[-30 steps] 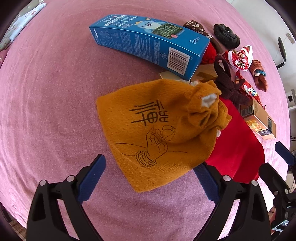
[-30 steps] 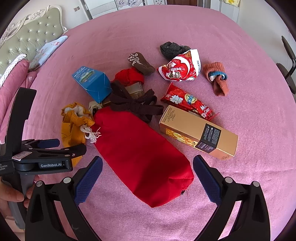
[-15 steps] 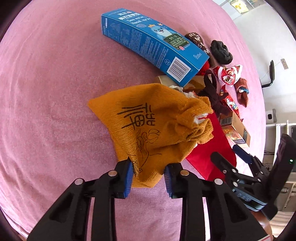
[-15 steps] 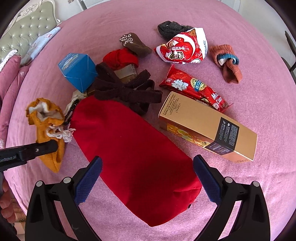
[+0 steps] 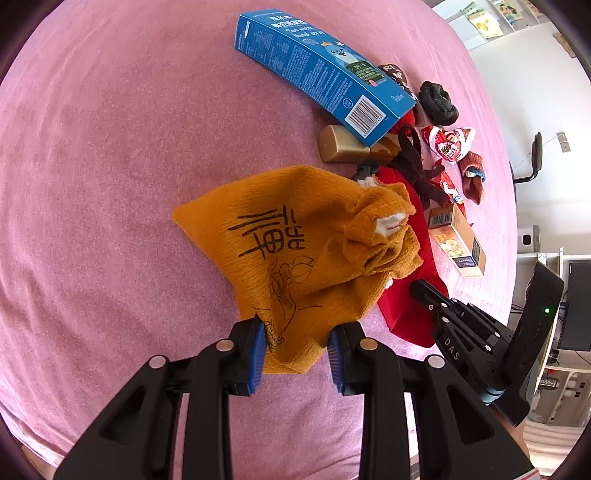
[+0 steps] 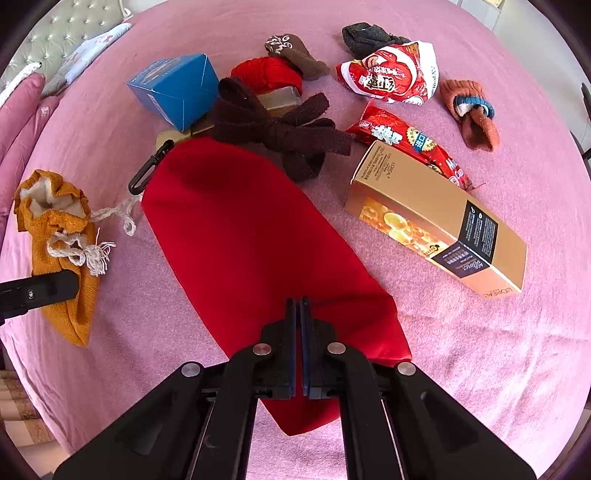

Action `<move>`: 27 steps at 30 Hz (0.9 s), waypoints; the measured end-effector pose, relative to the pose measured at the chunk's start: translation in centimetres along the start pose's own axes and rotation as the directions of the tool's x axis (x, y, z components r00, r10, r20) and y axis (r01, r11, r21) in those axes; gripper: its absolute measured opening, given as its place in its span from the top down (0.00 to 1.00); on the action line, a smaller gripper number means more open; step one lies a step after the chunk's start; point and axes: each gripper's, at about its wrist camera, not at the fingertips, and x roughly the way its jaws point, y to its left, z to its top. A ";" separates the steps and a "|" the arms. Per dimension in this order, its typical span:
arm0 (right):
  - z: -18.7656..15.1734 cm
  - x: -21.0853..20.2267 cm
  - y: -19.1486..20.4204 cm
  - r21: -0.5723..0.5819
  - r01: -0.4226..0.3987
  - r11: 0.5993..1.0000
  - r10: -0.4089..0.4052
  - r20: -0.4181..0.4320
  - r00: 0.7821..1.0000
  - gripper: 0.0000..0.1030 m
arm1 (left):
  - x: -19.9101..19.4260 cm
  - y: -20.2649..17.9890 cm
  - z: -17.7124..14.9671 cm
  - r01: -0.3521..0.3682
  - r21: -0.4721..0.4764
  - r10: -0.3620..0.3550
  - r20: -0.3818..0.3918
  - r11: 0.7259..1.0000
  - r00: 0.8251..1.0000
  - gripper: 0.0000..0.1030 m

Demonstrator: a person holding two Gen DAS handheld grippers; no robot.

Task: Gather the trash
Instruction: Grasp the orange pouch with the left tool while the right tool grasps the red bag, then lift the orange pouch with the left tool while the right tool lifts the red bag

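My left gripper point(image 5: 297, 350) is shut on the bottom corner of an orange drawstring pouch point(image 5: 306, 251) with black writing; the pouch also shows at the left of the right wrist view point(image 6: 62, 251). My right gripper point(image 6: 298, 321) is shut on the near end of a red cloth bag point(image 6: 251, 236) lying on the pink bed cover. Trash lies beyond: a blue carton point(image 5: 321, 74), a gold carton point(image 6: 439, 225), a long red snack wrapper point(image 6: 410, 144) and a crumpled red-and-white wrapper point(image 6: 391, 74).
Among the trash lie a dark brown knitted strap point(image 6: 284, 125), a red sock point(image 6: 269, 72), a brown sock point(image 6: 295, 55), a black sock point(image 6: 365, 35), a rust sock point(image 6: 472, 110) and a small gold box point(image 5: 340, 147). Pillows point(image 6: 22, 107) lie at the far left.
My right gripper moved down onto the red bag and closed from wide open to shut. My left gripper keeps its grip on the orange pouch, which has shifted a little away from the red bag.
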 end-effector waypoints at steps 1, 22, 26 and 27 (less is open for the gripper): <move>-0.3 -0.6 -0.3 0.015 -0.016 1.000 0.016 0.002 1.000 0.98 | -0.2 -0.1 -0.2 0.003 0.002 -0.003 0.002 1.000 1.000 0.72; -7.2 -7.9 -1.0 0.293 -0.147 0.945 0.125 0.094 0.988 0.99 | -3.5 -2.9 -8.0 0.057 0.193 -0.046 -0.060 0.980 0.997 0.72; -9.3 -6.7 -0.7 0.286 -0.139 0.948 0.127 0.057 0.990 0.99 | -3.2 -3.0 -9.2 0.057 0.218 -0.041 -0.077 0.974 0.996 0.72; -9.6 -6.2 -0.5 0.280 -0.136 0.950 0.128 0.045 0.991 0.99 | -3.0 -3.0 -9.4 0.058 0.221 -0.041 -0.083 0.973 0.996 0.72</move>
